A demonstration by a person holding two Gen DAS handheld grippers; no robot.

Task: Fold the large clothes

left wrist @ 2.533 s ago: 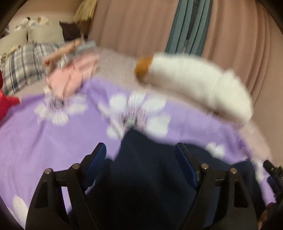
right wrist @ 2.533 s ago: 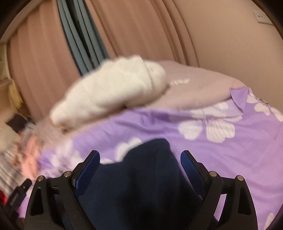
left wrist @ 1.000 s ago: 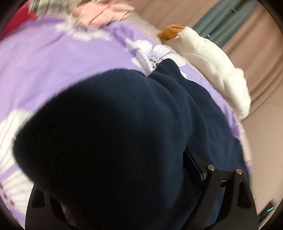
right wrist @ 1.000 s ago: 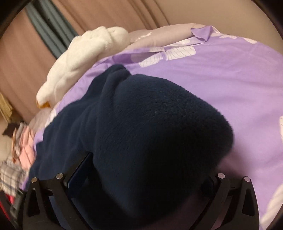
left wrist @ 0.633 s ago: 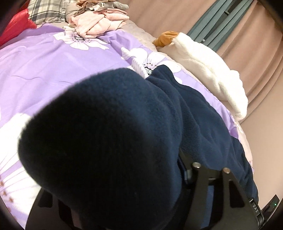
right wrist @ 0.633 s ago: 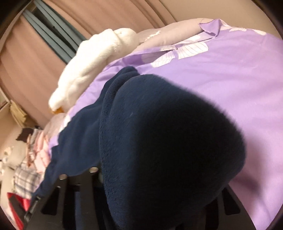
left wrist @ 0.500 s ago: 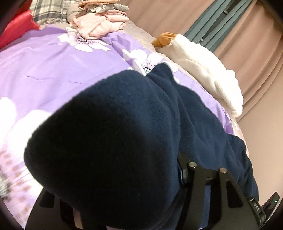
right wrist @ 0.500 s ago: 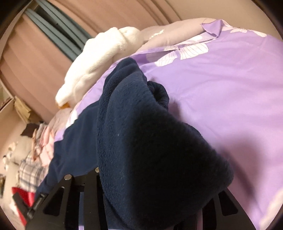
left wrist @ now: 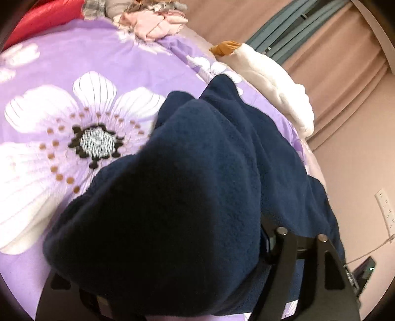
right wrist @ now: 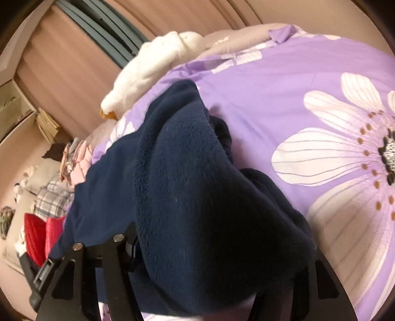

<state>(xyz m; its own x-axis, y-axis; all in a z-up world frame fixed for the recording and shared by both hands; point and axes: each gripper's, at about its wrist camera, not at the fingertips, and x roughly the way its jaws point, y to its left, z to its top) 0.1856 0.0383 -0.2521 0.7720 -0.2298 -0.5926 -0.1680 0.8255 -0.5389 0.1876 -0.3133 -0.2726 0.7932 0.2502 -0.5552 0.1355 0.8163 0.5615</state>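
A navy fleece garment (left wrist: 209, 172) lies across the purple flowered bedspread (left wrist: 61, 61) and bulges up over both grippers. In the left wrist view, a thick wad of it fills my left gripper (left wrist: 167, 259); only the right finger (left wrist: 271, 242) shows, against the cloth, and the jaws are opening. In the right wrist view, the same fleece (right wrist: 197, 185) is bunched in my right gripper (right wrist: 224, 249). Its left finger (right wrist: 130, 242) presses the fabric, the jaws are opening, and the fingertips are hidden.
A white plush blanket (left wrist: 276, 86) lies along the bed's far edge below pink curtains (left wrist: 340, 81). A pile of pink clothes (left wrist: 153, 22), a red item (right wrist: 37, 234) and a plaid pillow (right wrist: 51, 197) sit at the head end. The bedspread (right wrist: 284, 74) reaches past both grippers.
Both grippers have slid outward across the bed with the fleece still in them; a big white flower now shows beside each. The visible fingers stand closer in than a second ago.
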